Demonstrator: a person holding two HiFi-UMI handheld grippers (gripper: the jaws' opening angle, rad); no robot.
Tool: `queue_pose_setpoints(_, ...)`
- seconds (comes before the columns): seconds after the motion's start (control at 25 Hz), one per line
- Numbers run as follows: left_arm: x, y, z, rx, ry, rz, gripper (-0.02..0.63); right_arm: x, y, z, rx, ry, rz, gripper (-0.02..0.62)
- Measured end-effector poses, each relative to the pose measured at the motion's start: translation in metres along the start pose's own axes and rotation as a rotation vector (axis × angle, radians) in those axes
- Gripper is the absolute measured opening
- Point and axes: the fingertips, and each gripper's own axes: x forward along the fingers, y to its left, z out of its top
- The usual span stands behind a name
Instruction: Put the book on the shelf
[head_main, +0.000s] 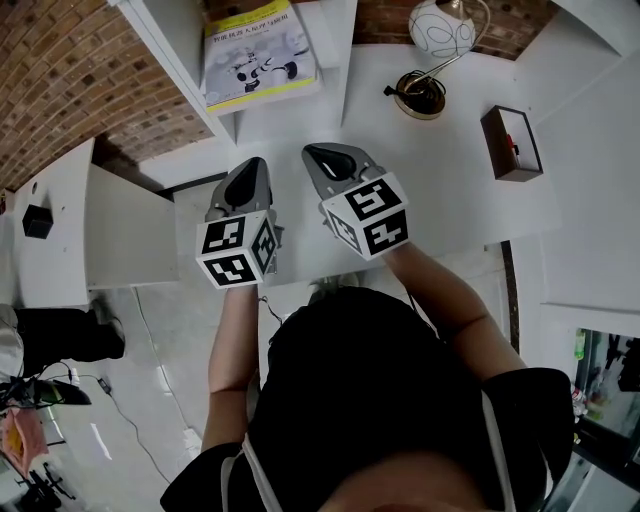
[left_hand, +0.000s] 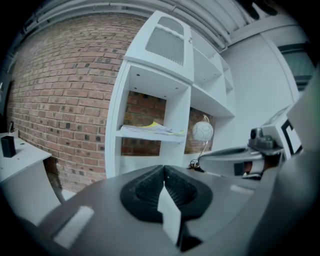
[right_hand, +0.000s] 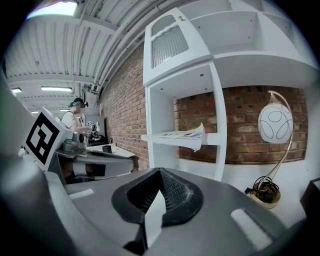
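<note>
a: where is the book (head_main: 262, 55) found?
b: it is laid flat on the shelf (left_hand: 145, 135), in an open compartment of the white unit. its cover is turned up, and a yellow edge is seen along it. from the gripper views some pages are seen hanging a little past the shelf's front edge.
a: is it touched by a gripper?
b: no. the left gripper (head_main: 254, 168) and the right gripper (head_main: 322, 154) are held side by side in front of the unit, well apart from the book. both tips are pointed toward the unit.
a: how are the claws found?
b: both are clenched. pad is pressed against pad on each, and nothing is gripped between them.
a: what else is noted?
b: a lamp (head_main: 441, 30) with a round white globe and a curved gold stem is stood on the desk (head_main: 440, 170), to the right of the unit. a dark box (head_main: 512, 143) is set farther right on the same surface. a brick wall (head_main: 60, 80) is seen behind the unit. in the right gripper view a person (right_hand: 75, 116) is made out far off at the left, beyond the left gripper.
</note>
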Motion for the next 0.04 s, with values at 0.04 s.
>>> queue_pose_setpoints(0.04,-0.0003,0.0006,0.0001,-0.001,0.000,0.002,0.008,0.0005,0.0002,0.0002,-0.001,-0.001,0.002,-0.003)
